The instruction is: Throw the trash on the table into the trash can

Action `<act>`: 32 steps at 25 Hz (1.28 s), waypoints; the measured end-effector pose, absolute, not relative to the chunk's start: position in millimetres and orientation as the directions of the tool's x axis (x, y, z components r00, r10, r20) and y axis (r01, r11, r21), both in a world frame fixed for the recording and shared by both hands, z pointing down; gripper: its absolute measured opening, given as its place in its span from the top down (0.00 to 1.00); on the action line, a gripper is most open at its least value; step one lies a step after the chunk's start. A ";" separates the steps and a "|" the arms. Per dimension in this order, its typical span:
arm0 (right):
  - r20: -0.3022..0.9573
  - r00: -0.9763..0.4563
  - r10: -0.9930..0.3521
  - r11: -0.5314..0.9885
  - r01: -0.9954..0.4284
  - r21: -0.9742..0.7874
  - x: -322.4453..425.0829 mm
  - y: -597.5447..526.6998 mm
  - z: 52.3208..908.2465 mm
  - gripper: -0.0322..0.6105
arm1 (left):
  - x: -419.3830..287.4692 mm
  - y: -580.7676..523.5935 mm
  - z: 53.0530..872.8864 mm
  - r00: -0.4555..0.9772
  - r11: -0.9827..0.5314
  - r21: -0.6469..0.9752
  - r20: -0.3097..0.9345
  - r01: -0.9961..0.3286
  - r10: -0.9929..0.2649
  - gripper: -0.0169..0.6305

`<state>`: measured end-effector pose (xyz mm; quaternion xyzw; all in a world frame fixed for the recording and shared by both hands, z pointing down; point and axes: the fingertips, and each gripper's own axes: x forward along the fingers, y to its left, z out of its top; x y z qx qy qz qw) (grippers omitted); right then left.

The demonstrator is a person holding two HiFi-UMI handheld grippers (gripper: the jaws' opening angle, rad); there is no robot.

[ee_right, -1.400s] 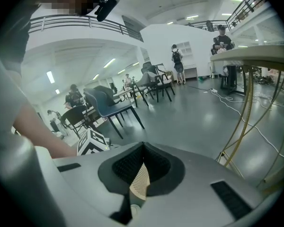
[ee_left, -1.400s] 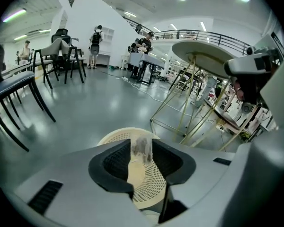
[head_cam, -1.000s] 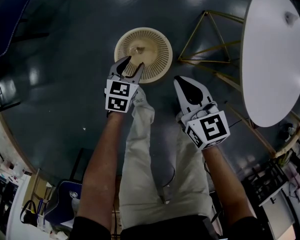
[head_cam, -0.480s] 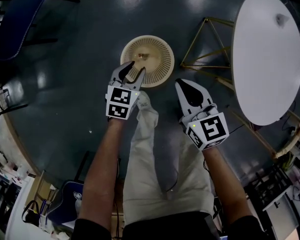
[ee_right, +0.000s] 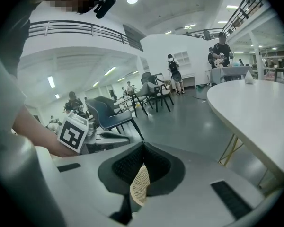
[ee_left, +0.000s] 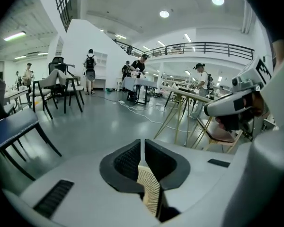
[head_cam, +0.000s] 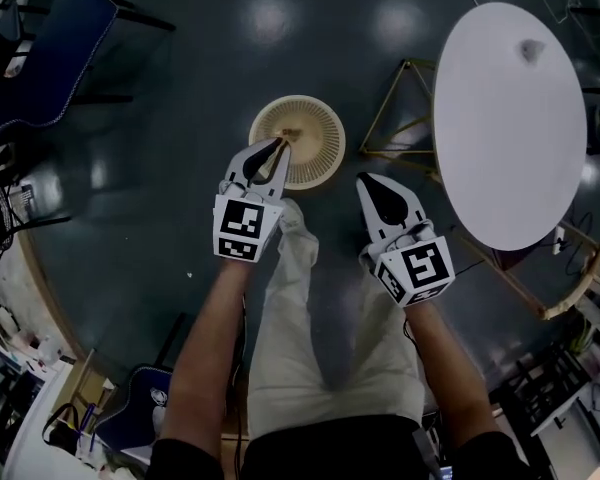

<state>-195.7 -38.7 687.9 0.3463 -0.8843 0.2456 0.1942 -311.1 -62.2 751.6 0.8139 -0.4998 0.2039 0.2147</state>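
A round beige mesh trash can (head_cam: 323, 140) stands on the dark floor, with a pale lump in its middle. My left gripper (head_cam: 279, 145) hangs over the can's near rim; its jaws are closing and have come almost together with nothing between them. In the left gripper view the jaws (ee_left: 142, 144) show only a thin slit, and the can's mesh (ee_left: 149, 189) shows below them. My right gripper (head_cam: 366, 180) is shut and empty, to the right of the can, its tips (ee_right: 143, 145) meeting. A small crumpled piece of trash (head_cam: 528, 50) lies at the far end of the white oval table (head_cam: 510, 138).
The table's gold wire legs (head_cam: 400, 108) stand just right of the can. A blue chair (head_cam: 50, 58) is at the far left. Clutter lines the lower left edge. People, chairs and desks fill the hall in the gripper views. The person's legs are below the grippers.
The left gripper's jaws have gone from wide apart to nearly together over the can. The view has shifted, so the table sits further left. The right gripper stays shut.
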 end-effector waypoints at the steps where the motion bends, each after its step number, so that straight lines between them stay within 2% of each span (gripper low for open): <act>1: 0.511 -0.684 -0.520 0.640 -0.708 -0.298 -193.4 -38.5 682.9 0.92 | -310.1 -64.8 741.0 0.417 -0.414 0.135 0.537 -0.900 -0.733 0.91; 13: 0.486 -0.688 -0.539 0.649 -0.707 -0.281 -173.1 -38.8 589.0 0.92 | -283.4 -67.4 590.6 0.411 -0.427 0.057 0.414 -0.902 -0.812 0.94; 32: 0.407 -0.681 -0.608 0.652 -0.722 -0.232 -128.7 -68.8 453.8 0.92 | -231.0 -59.5 425.3 0.440 -0.450 0.028 0.277 -0.893 -0.855 0.95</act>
